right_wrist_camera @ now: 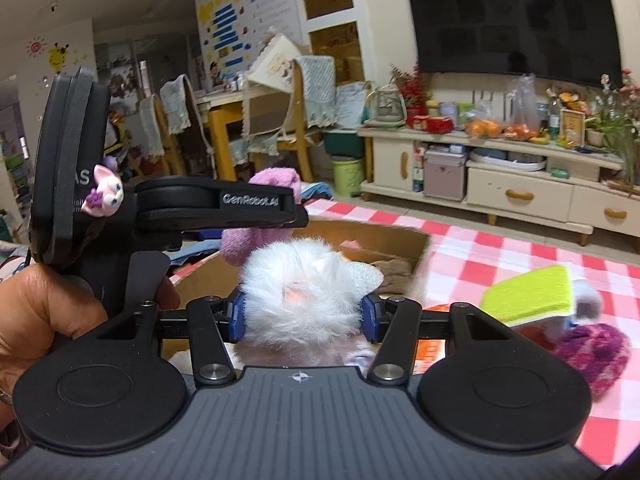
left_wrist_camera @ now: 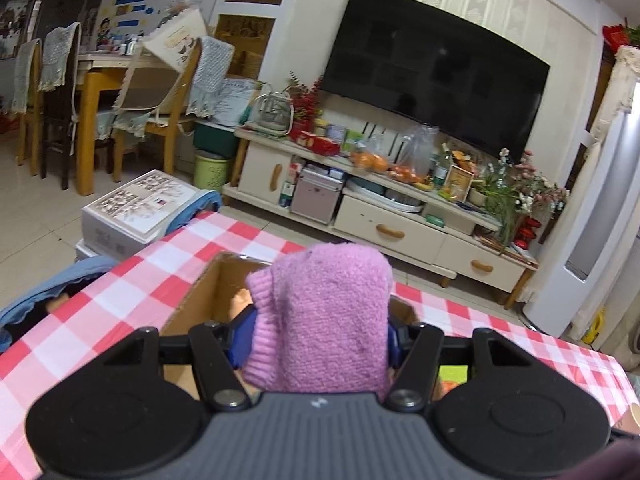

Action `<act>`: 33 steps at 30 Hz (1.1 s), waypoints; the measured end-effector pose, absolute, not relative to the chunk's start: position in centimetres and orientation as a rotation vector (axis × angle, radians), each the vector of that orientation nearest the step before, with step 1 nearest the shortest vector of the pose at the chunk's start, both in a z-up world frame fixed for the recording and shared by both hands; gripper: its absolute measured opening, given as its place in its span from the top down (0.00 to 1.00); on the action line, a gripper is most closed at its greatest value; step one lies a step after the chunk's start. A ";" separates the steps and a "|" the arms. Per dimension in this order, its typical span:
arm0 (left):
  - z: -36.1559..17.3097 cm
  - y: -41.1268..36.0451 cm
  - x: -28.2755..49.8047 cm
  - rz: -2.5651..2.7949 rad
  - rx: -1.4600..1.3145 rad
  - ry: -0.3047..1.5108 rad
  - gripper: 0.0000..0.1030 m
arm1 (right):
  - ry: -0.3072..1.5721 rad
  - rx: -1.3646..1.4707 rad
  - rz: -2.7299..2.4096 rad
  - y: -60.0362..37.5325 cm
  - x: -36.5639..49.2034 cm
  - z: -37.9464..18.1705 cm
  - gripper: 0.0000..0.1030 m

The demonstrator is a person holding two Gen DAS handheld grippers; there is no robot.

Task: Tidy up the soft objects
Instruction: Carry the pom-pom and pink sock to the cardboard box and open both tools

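At the frame centre, the cardboard box [right_wrist_camera: 404, 246] on the checkered desk [right_wrist_camera: 500, 248] holds a brownish knit piece [right_wrist_camera: 394, 270], while the left gripper [left_wrist_camera: 318, 336] clamps a purple knit item [left_wrist_camera: 320, 312] and the right gripper [right_wrist_camera: 306, 314] grasps a white fluffy toy [right_wrist_camera: 296, 280] above it.

White lettering "GenRobot.AI" stands on the left hand-held gripper [right_wrist_camera: 260, 216]; beside it, "AS" shows partly.

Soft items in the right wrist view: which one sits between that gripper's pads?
The white fluffy toy, between the right gripper's blue pads. The purple knit sock is in the left gripper; the yellow-green cloth lies on the tablecloth.
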State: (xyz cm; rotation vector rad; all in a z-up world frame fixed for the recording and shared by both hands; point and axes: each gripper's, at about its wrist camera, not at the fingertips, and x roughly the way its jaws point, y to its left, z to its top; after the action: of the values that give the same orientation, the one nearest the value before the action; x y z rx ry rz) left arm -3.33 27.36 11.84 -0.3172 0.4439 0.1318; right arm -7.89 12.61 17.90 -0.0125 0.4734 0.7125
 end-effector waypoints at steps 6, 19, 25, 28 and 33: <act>11.5 28.3 -3.2 0.153 -0.306 0.461 0.40 | 0.513 -0.050 0.745 14.6 -8.3 16.8 0.32; 11.4 28.1 -3.4 0.203 -0.242 0.480 0.13 | 0.520 0.007 0.675 11.7 -8.2 16.7 0.00; 11.5 27.8 -3.4 0.205 -0.233 0.479 0.09 | 0.476 0.047 0.611 9.3 -9.0 16.7 0.00; 11.5 27.5 -3.4 0.204 -0.235 0.480 0.05 | 0.464 0.047 0.578 8.3 -9.4 16.5 0.00; 11.6 26.8 -3.3 0.193 -0.221 0.481 0.03 | 0.465 0.067 0.542 7.4 -8.9 16.0 0.00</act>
State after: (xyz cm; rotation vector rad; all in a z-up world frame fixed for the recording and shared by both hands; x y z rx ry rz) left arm -3.33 26.76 11.60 -0.2206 0.4811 0.1928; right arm -8.90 7.41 15.96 0.0674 0.4649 0.5417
